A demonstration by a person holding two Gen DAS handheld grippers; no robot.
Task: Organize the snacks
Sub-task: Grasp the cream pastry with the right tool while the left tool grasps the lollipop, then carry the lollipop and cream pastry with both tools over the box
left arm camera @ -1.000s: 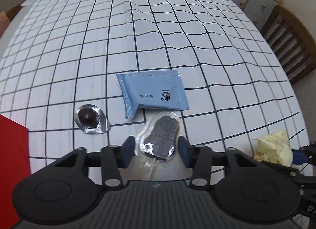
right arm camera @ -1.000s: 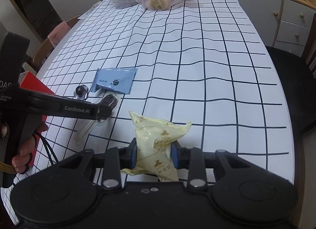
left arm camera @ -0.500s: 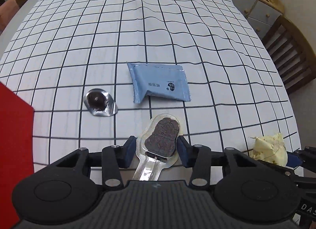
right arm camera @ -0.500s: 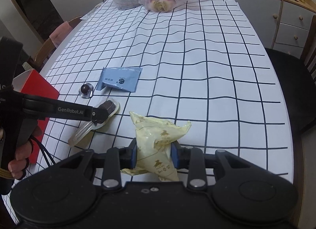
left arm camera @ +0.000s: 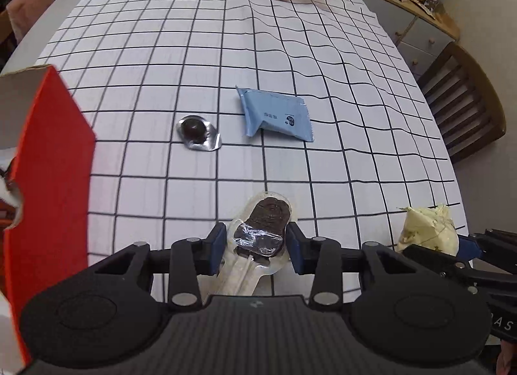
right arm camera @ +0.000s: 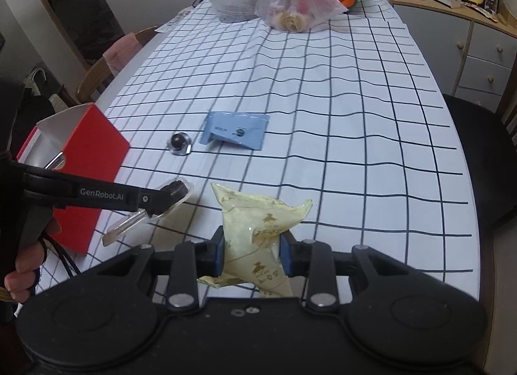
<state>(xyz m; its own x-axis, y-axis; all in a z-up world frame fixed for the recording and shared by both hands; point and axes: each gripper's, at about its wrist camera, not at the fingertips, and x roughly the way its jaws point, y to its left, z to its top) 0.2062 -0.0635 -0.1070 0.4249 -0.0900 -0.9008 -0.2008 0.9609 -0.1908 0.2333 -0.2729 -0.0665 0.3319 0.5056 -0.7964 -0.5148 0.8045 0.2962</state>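
The left gripper (left arm camera: 255, 242) pinches a clear-wrapped dark lolly (left arm camera: 263, 229); its jaws have just been closing on it. The lolly's long side runs straight out from the jaws, round head away, stick back toward the hand. The right gripper (right arm camera: 251, 253) squeezes a yellow snack bag (right arm camera: 258, 229), which points up and away. The red box (right arm camera: 87, 161) stands open just left of both. I think the left one is nearer to it. Farther out lie a foil chocolate (left arm camera: 197, 132) and a blue packet (left arm camera: 278, 114), long side across the table.

The left hand-held gripper (right arm camera: 168, 194) reads "GenRobot.AI" (white letters along its finger).
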